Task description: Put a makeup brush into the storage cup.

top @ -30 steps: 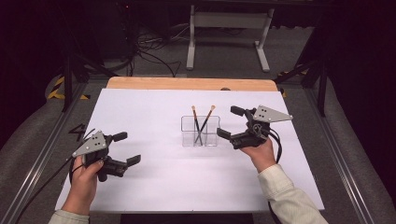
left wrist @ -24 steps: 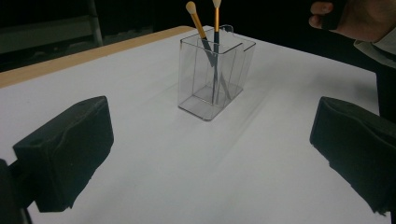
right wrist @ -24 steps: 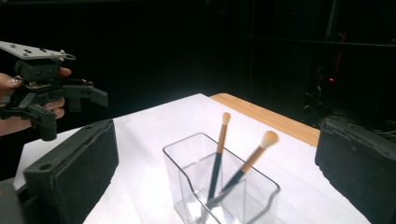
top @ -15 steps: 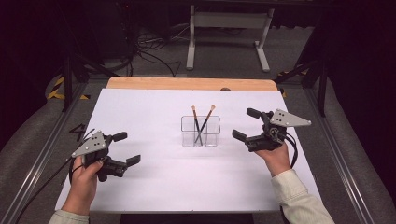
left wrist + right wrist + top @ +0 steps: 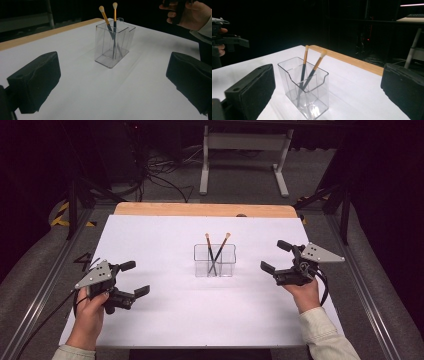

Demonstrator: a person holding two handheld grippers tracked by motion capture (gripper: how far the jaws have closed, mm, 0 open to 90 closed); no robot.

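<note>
A clear plastic holder (image 5: pixel 215 261) stands upright at the middle of the white table sheet (image 5: pixel 165 245). Two brushes (image 5: pixel 216 251) with black-and-gold handles lean crossed inside it, pale tips up. My left gripper (image 5: pixel 136 278) rests open near the front left, well apart from the holder, with nothing between its jaws. My right gripper (image 5: pixel 275 256) hovers open to the right of the holder, also holding nothing. The left gripper view has the holder (image 5: pixel 112 45) ahead between wide black jaws; in the right gripper view the holder (image 5: pixel 307 92) is close, between the jaws' lines.
A wooden table edge (image 5: pixel 205 210) runs along the far side of the sheet. Metal rails (image 5: pixel 360 290) flank the table. Cables (image 5: pixel 160 175) and a white stand's legs (image 5: pixel 245 155) are on the floor beyond.
My right gripper has drawn back to the right and toward the person, away from the holder. The left gripper has stayed where it was.
</note>
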